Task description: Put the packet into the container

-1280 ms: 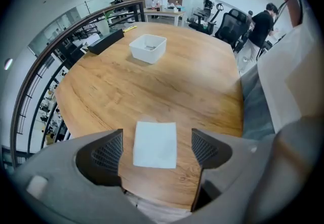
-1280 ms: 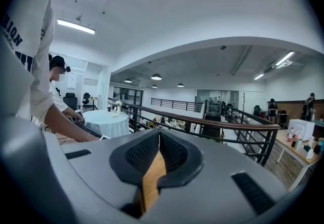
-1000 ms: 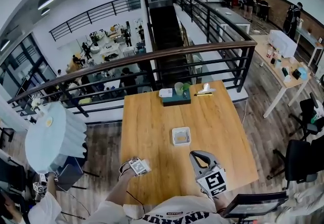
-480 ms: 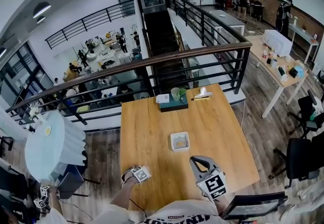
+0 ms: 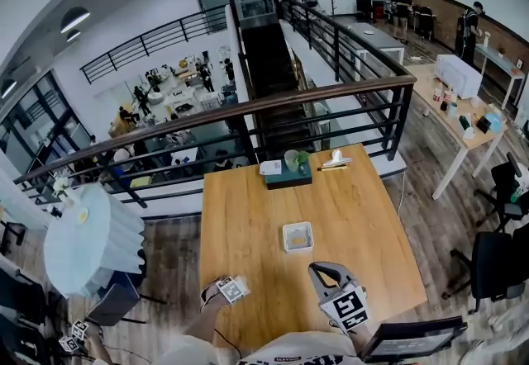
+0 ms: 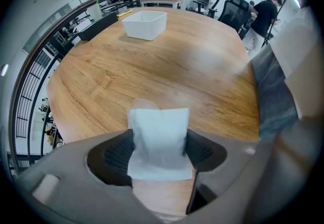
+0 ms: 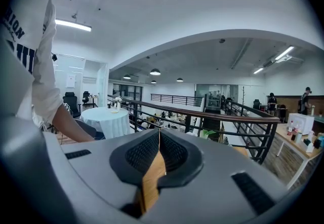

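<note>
Packet [image 6: 158,139] is clamped by the left gripper [image 6: 160,153], jaws just closed onto it (for carrying to the container [image 6: 145,24] well ahead); right gripper [image 7: 158,143] is shut, empty

- Dark capital letters ending in "ION" stand on the person's white shirt [image 7: 25,66], near left in the right gripper view; the rest is cut off.
- No other print can be read.

The container [image 5: 297,236] stands mid-counter [image 5: 364,215]. A tray [image 5: 288,175] sits at the far edge, above it in frame. The packet [image 6: 159,142] is at lower centre, before the container.
</note>
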Demonstrator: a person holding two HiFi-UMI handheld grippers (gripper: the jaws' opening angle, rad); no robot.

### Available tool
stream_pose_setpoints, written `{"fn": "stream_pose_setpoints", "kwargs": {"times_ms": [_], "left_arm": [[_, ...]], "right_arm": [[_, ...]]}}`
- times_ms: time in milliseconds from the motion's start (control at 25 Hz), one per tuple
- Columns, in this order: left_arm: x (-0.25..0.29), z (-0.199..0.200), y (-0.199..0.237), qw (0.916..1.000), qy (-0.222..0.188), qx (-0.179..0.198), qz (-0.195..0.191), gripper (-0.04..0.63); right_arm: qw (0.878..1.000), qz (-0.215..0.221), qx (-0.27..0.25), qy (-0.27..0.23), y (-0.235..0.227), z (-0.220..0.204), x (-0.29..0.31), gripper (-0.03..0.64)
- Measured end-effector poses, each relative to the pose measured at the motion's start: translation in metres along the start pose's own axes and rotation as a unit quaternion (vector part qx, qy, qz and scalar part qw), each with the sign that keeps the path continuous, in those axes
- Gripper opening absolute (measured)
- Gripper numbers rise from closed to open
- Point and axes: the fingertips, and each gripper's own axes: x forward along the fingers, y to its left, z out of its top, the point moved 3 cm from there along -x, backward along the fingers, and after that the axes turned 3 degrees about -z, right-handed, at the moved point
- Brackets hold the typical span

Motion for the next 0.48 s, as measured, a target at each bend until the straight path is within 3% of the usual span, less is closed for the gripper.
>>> {"fn": "stream_pose_setpoints", "kwargs": {"times_ms": [480], "left_arm": [[-0.0030,-0.0012,0.0003,0.9998,0.006,-0.007,0.016,0.305]], "right_arm": [[1.000,0.001,-0.004,0.001,-0.0035,-0.0022,-0.0032,0.009]]}}
